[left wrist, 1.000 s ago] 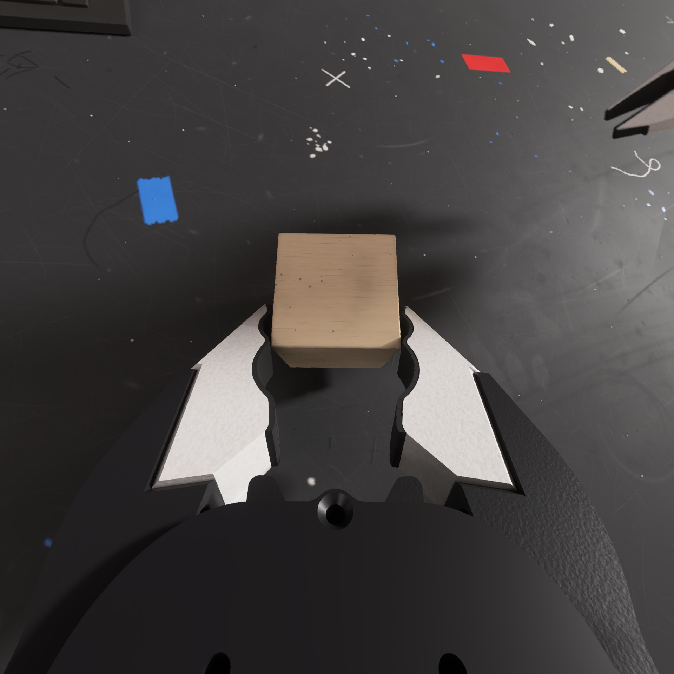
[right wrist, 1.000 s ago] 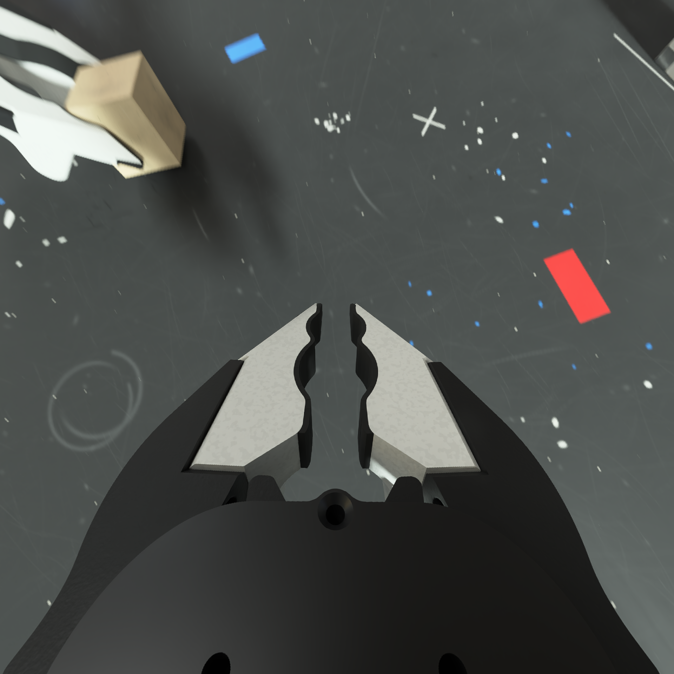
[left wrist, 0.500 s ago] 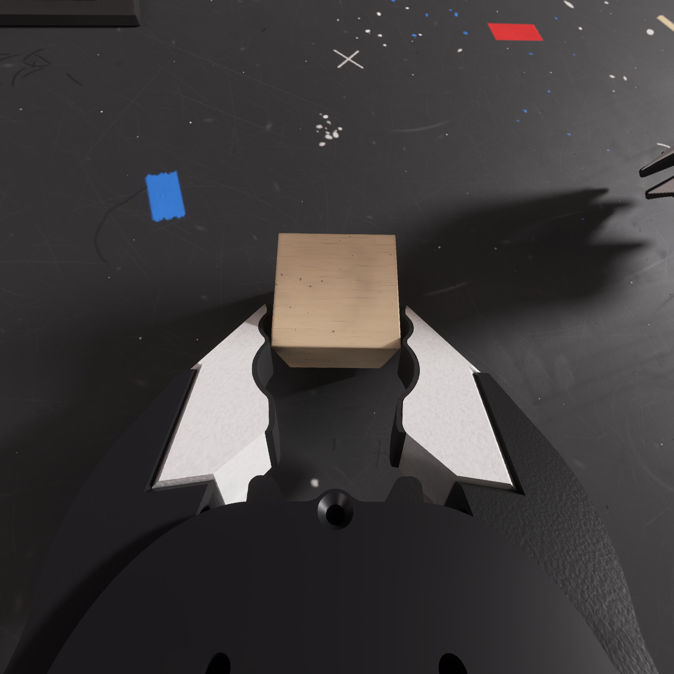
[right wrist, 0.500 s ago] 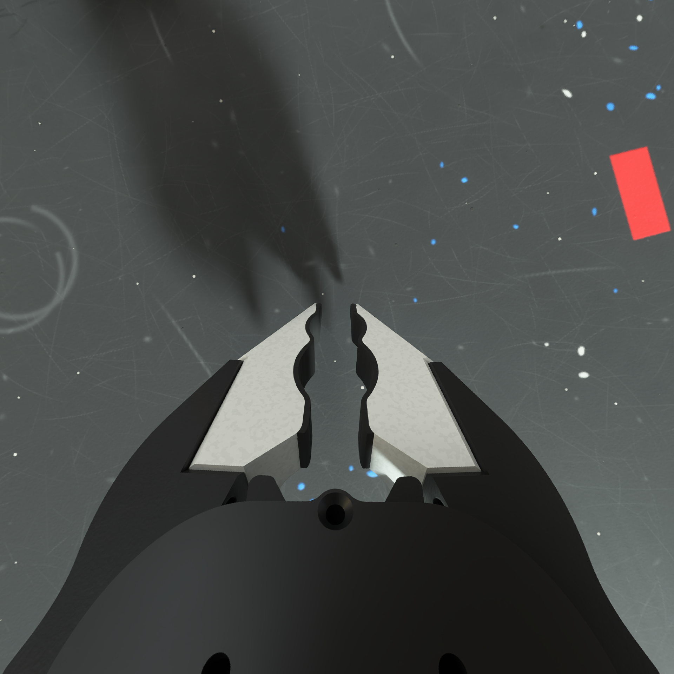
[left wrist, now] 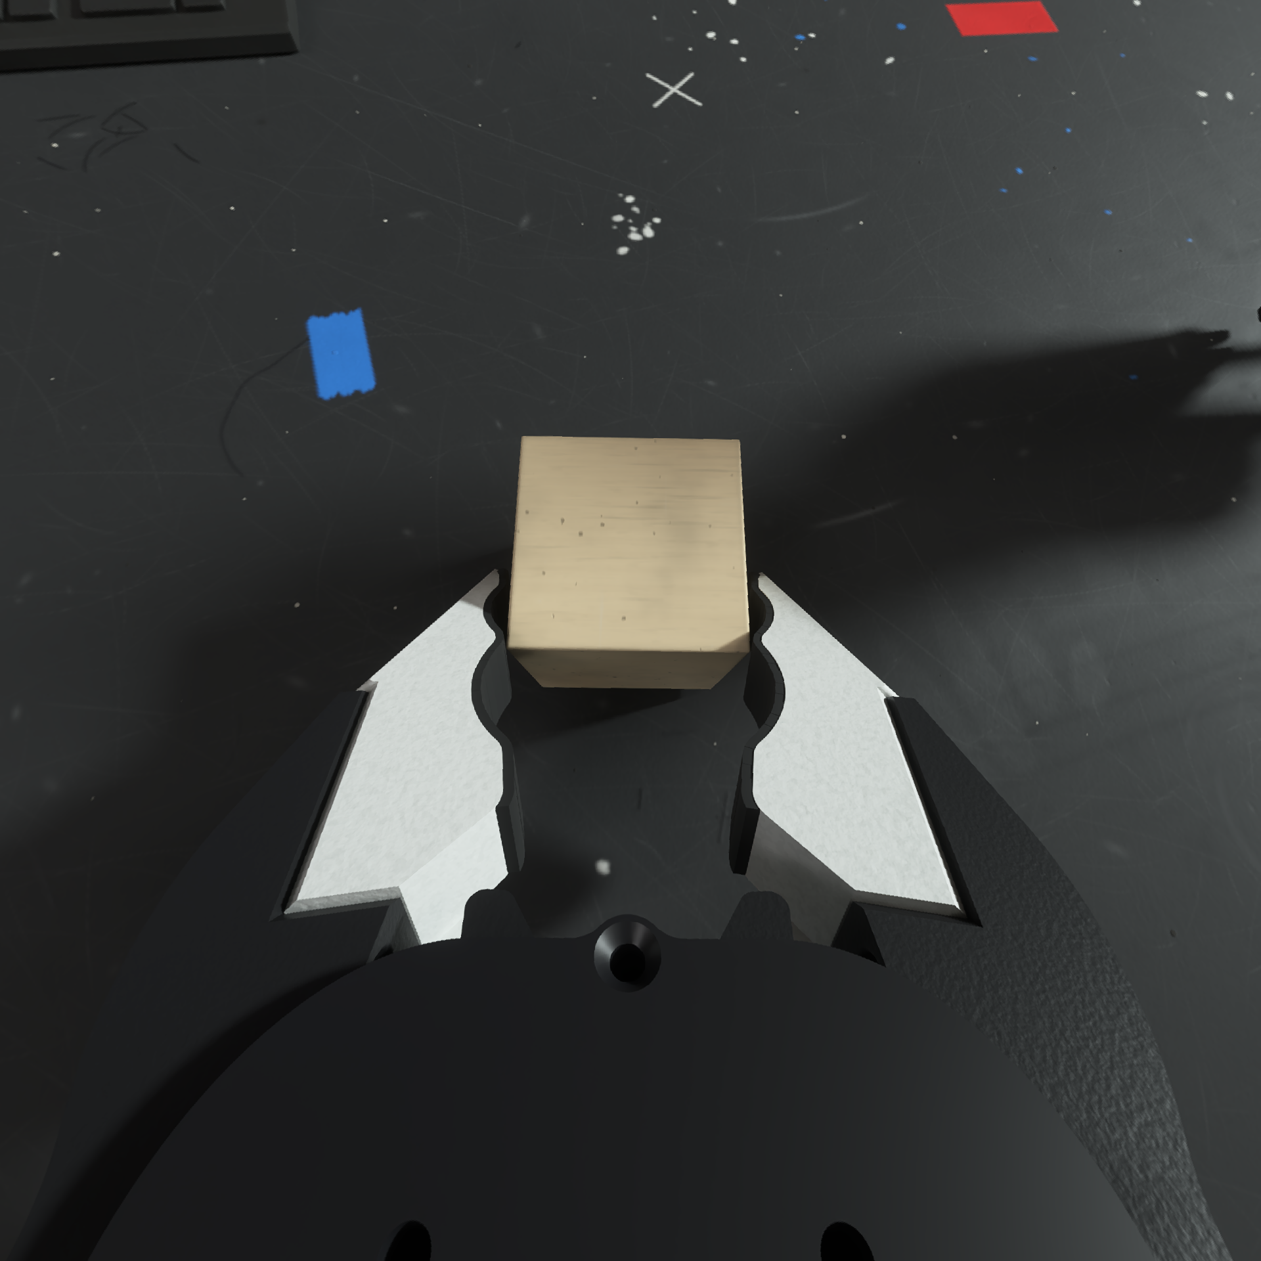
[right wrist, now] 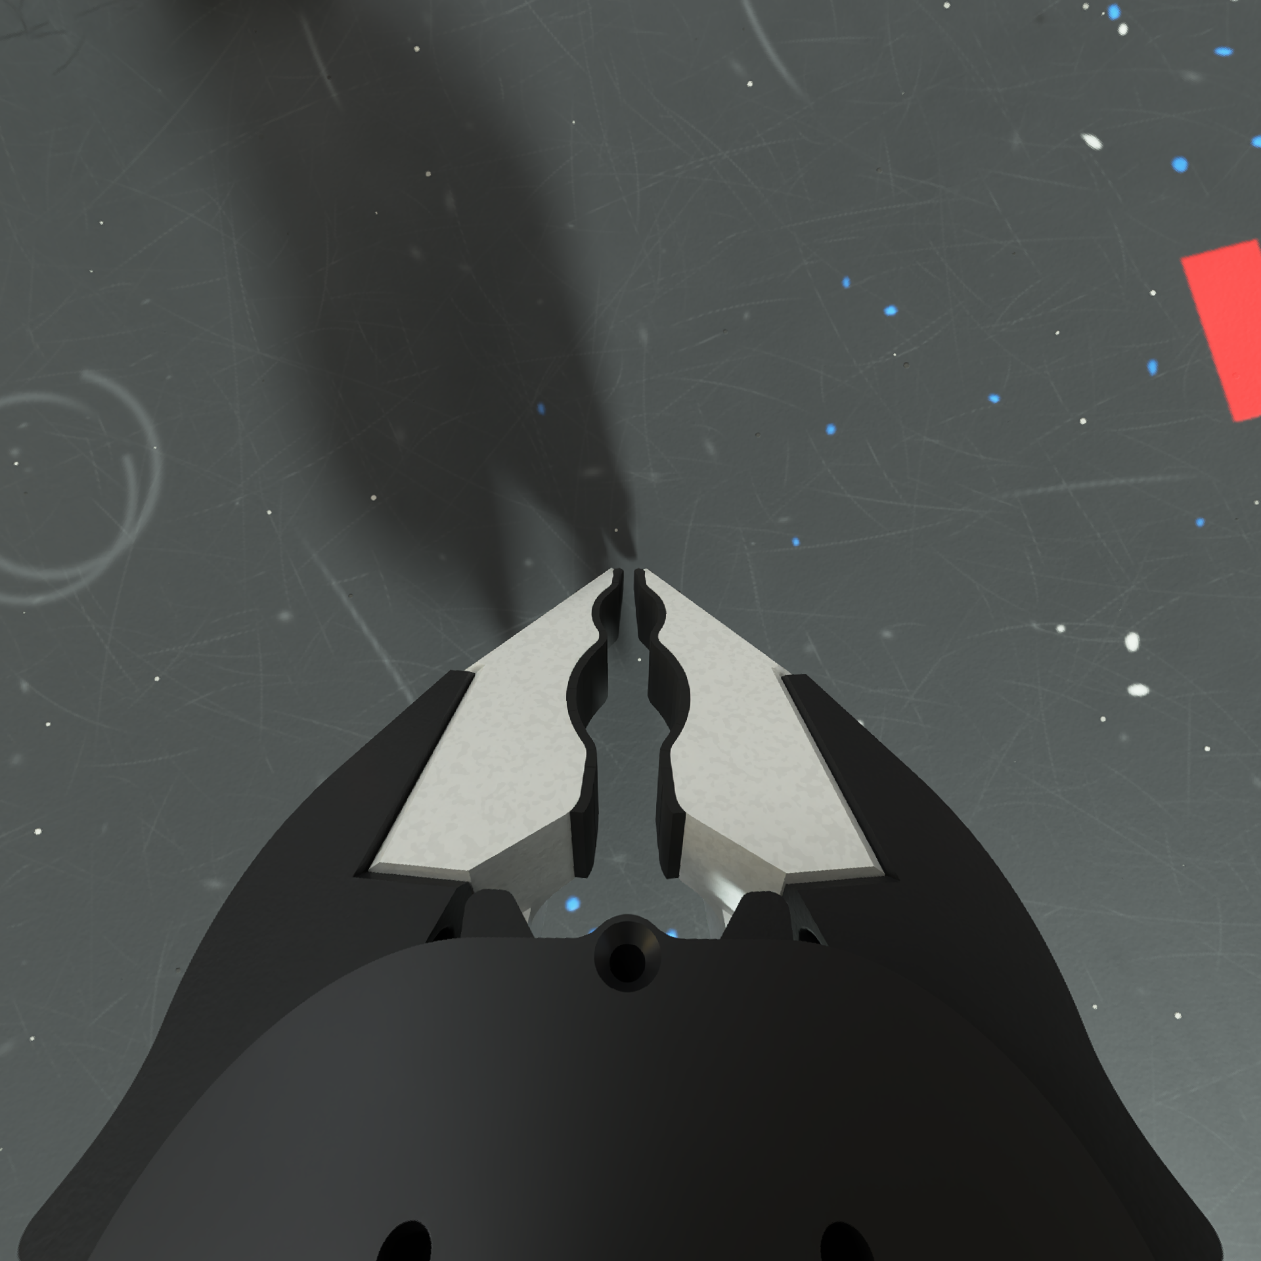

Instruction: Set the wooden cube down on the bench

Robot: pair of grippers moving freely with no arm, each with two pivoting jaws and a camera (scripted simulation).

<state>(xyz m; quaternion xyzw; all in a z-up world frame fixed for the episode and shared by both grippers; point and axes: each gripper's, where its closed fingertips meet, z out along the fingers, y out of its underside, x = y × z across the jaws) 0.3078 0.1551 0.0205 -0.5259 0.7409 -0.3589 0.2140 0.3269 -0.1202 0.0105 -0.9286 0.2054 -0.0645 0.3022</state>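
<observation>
Two claws are mine, one for each side. My left claw (left wrist: 628,600) is squeezed on the wooden cube (left wrist: 628,546), with one white finger (left wrist: 423,744) pressing each side of it near the tips. The cube sits level and pokes out past my fingertips toward 12 o'clock. A dark shadow lies on the bench (left wrist: 955,648) right under the near edge of the cube, but I cannot tell if the cube is touching the bench or is a little above it.

The bench is dark and full of thin scratches. A blue patch (left wrist: 340,353) is at about 10 o'clock from the cube, well apart from it. A white cross (left wrist: 675,90) is far off at 12 o'clock, and a bunch of white dots (left wrist: 634,225) lies between the cross and the cube. A red patch (left wrist: 1002,18) is up at 1 o'clock by the top edge. A flat black thing (left wrist: 136,34) sits in the corner at 11 o'clock. A big soft shadow (left wrist: 1023,437) stretches out at 2 o'clock.

My right claw (right wrist: 628,580) has nothing in it. Its tips are almost together, with only a thin slit between them. It hangs over the bench, and its shadow (right wrist: 443,307) runs off toward 11 o'clock. A red patch (right wrist: 1228,327) is at 2 o'clock by the edge. A white ring mark (right wrist: 75,484) is at 9 o'clock. Small blue dots (right wrist: 890,310) are spread around at 1 o'clock.
</observation>
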